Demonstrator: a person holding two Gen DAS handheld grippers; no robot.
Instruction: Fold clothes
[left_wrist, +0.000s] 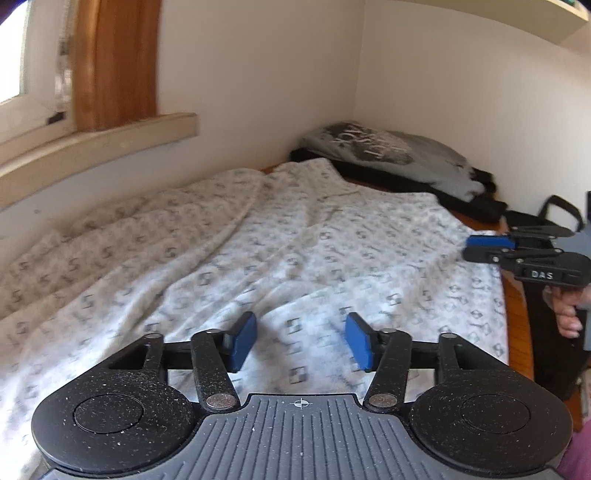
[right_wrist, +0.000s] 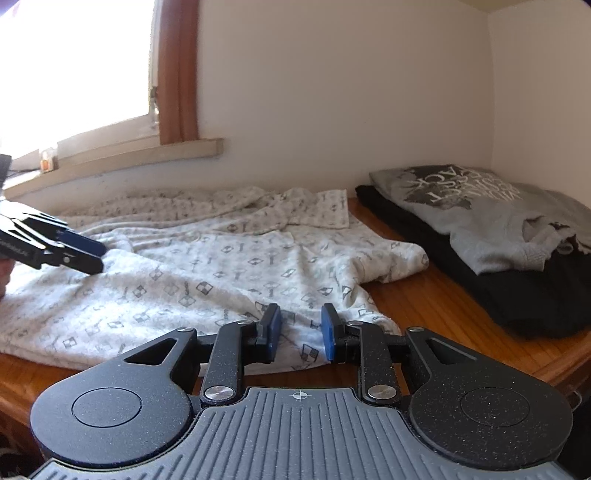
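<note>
patterned shirt (right_wrist: 207, 273) spread flat on tabletop (right_wrist: 436, 306) for folding. left gripper (left_wrist: 301, 341) wide, empty, over cloth. right gripper (right_wrist: 301, 330) narrower at hem, nothing pinched (pads clear). folded pile (right_wrist: 480, 221) aside in corner.

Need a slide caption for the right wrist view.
Right gripper open at the near hem of a patterned white garment spread on a wooden table, beside folded grey and black clothes.

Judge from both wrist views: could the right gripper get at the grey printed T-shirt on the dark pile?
Probably yes. The right gripper sits at the patterned garment's near edge, and only bare wooden tabletop lies between it and the grey T-shirt. Nothing blocks that path.
</note>
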